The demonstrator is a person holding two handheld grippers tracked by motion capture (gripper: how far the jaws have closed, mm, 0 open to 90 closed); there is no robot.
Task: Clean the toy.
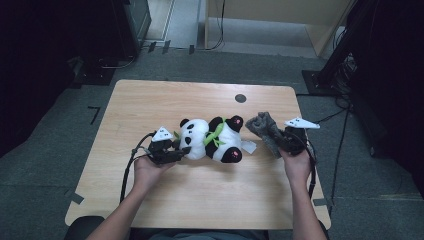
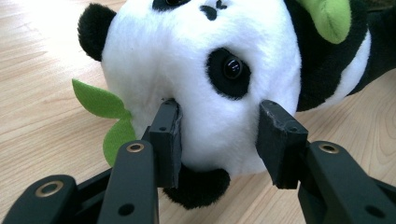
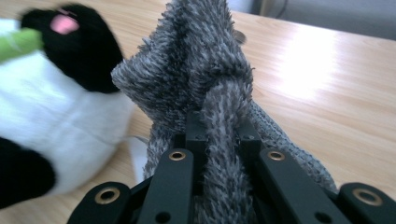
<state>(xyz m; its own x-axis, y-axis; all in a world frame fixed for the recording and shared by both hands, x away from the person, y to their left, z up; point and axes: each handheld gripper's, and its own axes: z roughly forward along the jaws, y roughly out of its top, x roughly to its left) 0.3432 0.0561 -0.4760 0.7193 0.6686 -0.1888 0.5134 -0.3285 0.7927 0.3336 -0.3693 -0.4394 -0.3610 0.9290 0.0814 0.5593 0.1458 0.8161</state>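
Lying on counter [image 1: 150, 100], high view: panda [image 1: 212, 139] on its side mid-counter; grey cloth [image 1: 266, 131] just right of it.
High view, grippers: left hand-held gripper [image 1: 184, 150] at panda's head; right hand-held gripper [image 1: 286, 142] on cloth.
Left gripper view: jaws apart, one each side of panda [image 2: 205, 79] face, left one touching the plush; green leaf [image 2: 105, 109] beside.
Right gripper view: jaws clamped on a fold of cloth [image 3: 205, 93]; panda [image 3: 60, 116] just left of it.
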